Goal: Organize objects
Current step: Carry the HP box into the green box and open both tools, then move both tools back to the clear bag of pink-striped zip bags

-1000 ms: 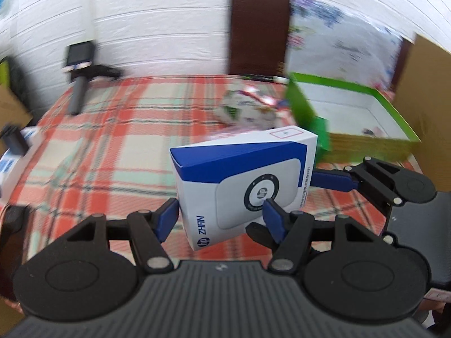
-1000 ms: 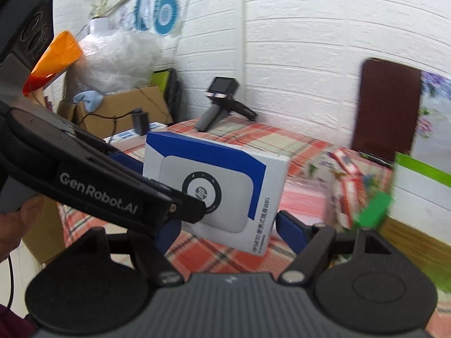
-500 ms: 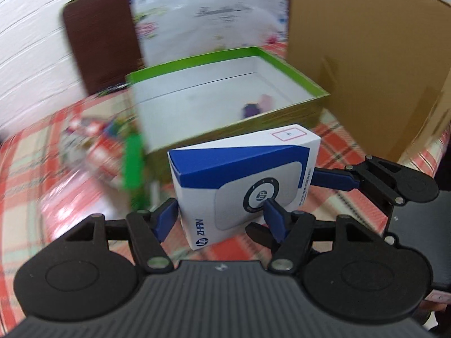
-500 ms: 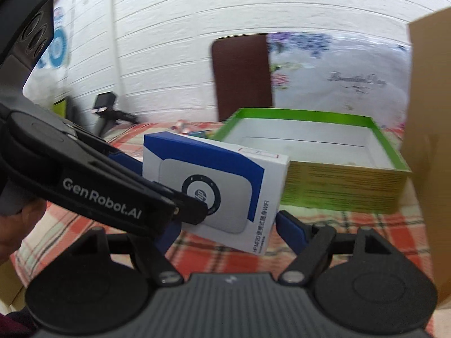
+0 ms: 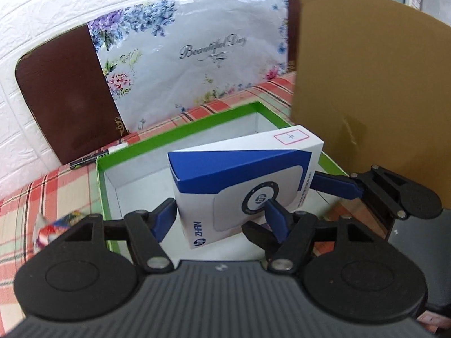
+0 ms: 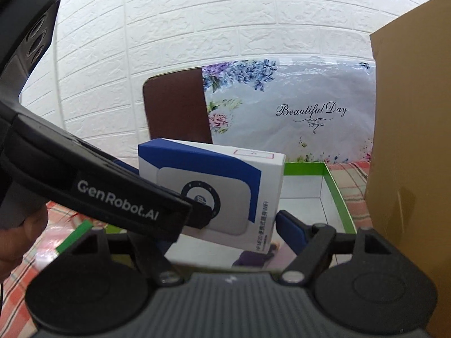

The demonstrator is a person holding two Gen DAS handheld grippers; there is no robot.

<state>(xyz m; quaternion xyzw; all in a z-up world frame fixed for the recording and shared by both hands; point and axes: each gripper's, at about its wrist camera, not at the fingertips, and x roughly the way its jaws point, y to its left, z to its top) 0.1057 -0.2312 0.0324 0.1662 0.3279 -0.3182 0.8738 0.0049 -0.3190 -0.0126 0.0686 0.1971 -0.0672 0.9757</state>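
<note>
Both grippers angled downward: left gripper [image 5: 220, 215] jaws opening around white-blue box [image 5: 242, 186], right gripper [image 6: 222, 225] grasping it over green tray [image 5: 180, 132].

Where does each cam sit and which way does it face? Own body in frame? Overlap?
Left wrist: on the left tool, looking forward and down into the green-rimmed white open box; shows its own blue-padded fingers, opening around the blue-and-white carton, plus the right tool's finger.
Right wrist: on the right tool, facing the white brick wall and floral bag; the left tool's arm and a hand show.
Shared: carton, green box, bag, brown cardboard sheet.
</note>
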